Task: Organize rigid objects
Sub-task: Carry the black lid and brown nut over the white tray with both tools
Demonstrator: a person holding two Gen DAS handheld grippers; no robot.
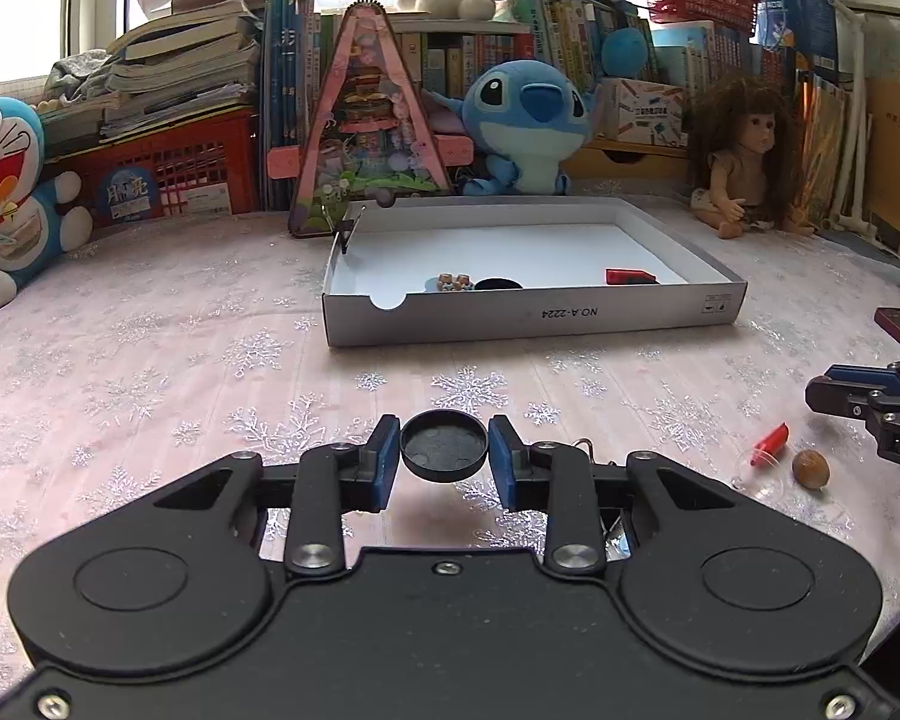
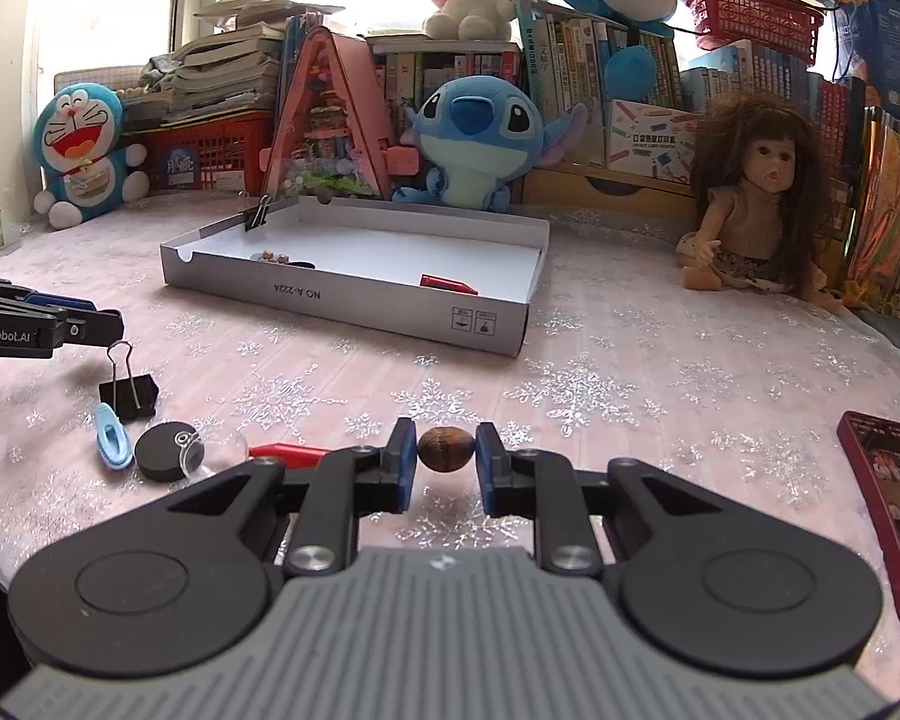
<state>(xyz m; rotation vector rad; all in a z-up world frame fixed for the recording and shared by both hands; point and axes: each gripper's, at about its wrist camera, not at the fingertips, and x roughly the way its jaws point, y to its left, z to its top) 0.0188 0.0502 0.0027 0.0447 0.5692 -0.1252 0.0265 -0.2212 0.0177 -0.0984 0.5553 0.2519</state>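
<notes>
My left claw (image 1: 444, 456) is clenched on a black round lid (image 1: 444, 446), held just above the tabletop (image 1: 150, 372), w/ the white box (image 1: 534, 315) ahead. My right claw (image 2: 447, 456) grips a brown nut (image 2: 446, 449) btw its pads, near a red piece (image 2: 288, 453) & a binder clip (image 2: 127, 393).

Pink snowflake tablecloth (image 2: 630, 360): white box lid (image 2: 354, 306), binder clip (image 2: 129, 393), phone (image 2: 888, 510)
</notes>
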